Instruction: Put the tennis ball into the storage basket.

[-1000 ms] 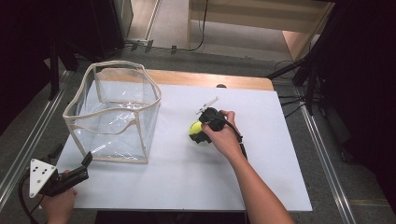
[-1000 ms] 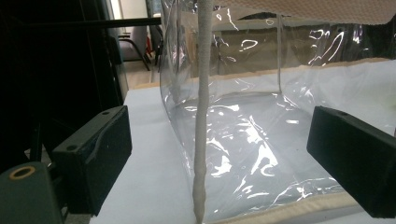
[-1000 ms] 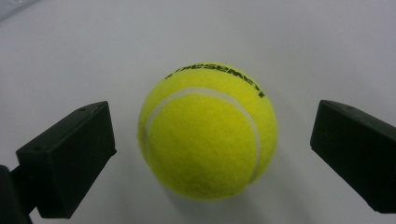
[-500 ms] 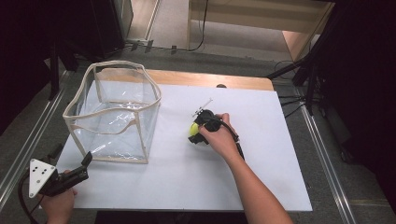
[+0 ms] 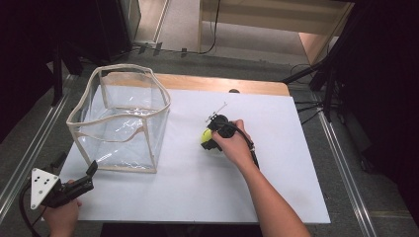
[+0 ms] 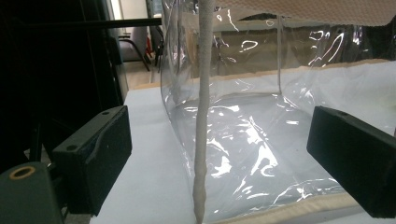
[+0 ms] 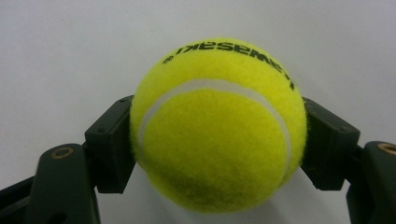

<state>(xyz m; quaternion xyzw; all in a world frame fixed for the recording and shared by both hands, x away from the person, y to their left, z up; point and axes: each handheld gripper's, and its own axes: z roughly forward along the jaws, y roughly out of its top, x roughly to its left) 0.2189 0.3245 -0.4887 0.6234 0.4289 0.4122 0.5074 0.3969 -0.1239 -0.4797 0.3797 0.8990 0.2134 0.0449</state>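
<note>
White table [image 5: 197,187]; right gripper [image 7: 217,135] jaws clamp tennis ball [image 7: 217,123].

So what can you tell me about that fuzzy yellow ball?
The fuzzy yellow-green tennis ball looks felt-covered, with a curved white seam and black printed lettering that shows upside down in the right gripper view. It sits between the two black jaws of the right claw, one pressed against each side. In the high view the ball lies low over the white table, near its middle, right of the clear plastic box. Whether it touches the table cannot be told.
</note>
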